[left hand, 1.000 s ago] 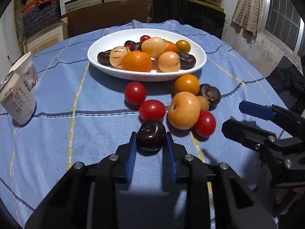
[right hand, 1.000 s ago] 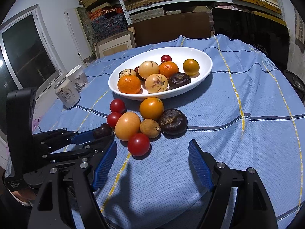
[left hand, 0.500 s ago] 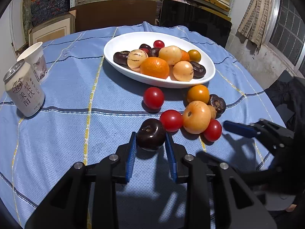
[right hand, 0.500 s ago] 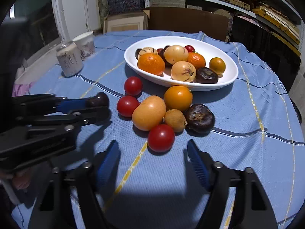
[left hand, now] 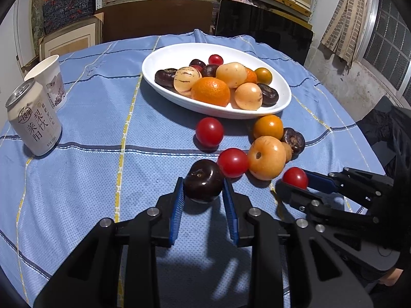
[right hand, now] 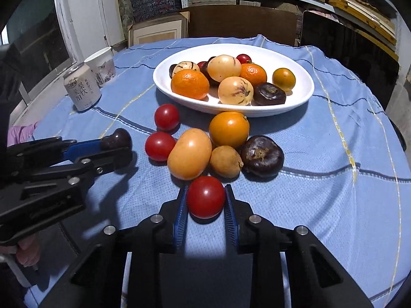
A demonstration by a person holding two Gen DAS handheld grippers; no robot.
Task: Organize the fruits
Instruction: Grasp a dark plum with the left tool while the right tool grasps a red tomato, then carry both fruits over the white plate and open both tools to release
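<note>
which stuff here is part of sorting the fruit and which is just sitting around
Part of the job:
- dark plum in the left gripper
- red tomato in the right gripper
- loose fruit on the tablecloth
- white bowl of fruit

Just lying about:
- drink can
- paper cup
- boxes on the shelves behind

Fruits [left hand: 197,64] half-hidden behind others

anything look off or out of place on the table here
Nothing is spilled or broken. The odd part is the loose fruit beside the white bowl: two red tomatoes, orange and dark fruits lie on the blue cloth. The left gripper holds a dark plum, the right gripper a red tomato.
</note>
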